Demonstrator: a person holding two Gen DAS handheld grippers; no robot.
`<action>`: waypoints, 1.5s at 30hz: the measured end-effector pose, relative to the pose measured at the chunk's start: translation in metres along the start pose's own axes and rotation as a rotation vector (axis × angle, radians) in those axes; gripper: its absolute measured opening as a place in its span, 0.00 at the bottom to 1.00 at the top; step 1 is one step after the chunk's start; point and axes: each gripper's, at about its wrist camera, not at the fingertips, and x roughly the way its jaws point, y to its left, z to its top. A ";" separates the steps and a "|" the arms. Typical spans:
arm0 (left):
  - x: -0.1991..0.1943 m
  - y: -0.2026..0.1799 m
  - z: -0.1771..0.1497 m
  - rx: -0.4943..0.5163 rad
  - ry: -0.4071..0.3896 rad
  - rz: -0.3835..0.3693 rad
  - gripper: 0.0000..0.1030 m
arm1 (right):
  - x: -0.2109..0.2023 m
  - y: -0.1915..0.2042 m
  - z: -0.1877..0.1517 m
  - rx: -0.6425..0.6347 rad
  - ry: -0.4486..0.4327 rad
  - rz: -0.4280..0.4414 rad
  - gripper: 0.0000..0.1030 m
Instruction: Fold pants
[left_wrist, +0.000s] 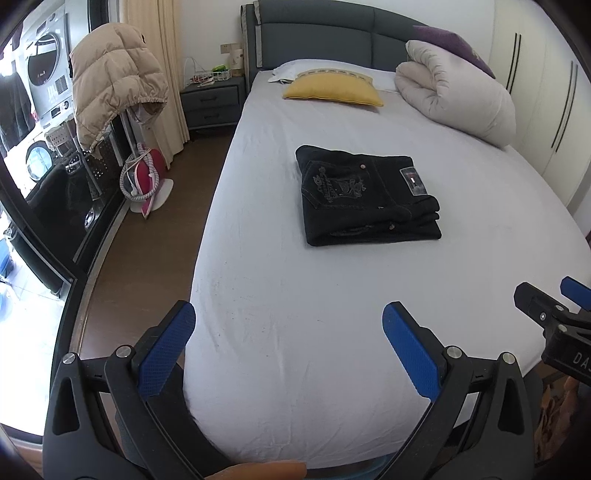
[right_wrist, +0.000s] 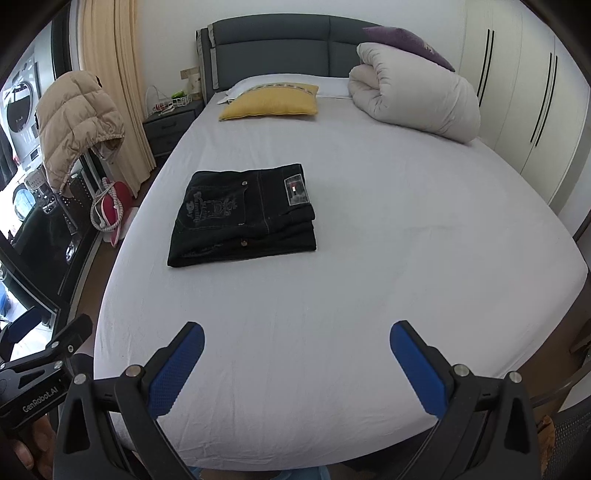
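The black denim pants (left_wrist: 369, 194) lie folded (patch up) on the white-sheeted bed (left_wrist: 332, 295), at twelve o'clock from the left gripper (left_wrist: 289, 345) and eleven from the right gripper (right_wrist: 297, 363); both jaws gape wide, empty.

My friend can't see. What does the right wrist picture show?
Black folded pants lie on a white bed. The open right gripper hangs empty near the bed's foot; a yellow pillow and rolled duvet sit by the headboard.

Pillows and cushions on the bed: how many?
3: a yellow cushion and white pillow by the headboard, a purple cushion behind the rolled duvet. More may be hidden.
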 end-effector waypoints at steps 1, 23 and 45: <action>0.001 0.000 0.000 0.000 0.003 0.001 1.00 | 0.000 0.000 0.000 -0.003 -0.001 -0.003 1.00; 0.028 0.001 -0.004 -0.017 0.059 -0.007 1.00 | 0.016 -0.001 -0.001 0.008 0.037 -0.004 1.00; 0.023 -0.003 -0.008 -0.012 0.055 -0.013 1.00 | 0.016 -0.008 -0.007 0.027 0.034 -0.012 1.00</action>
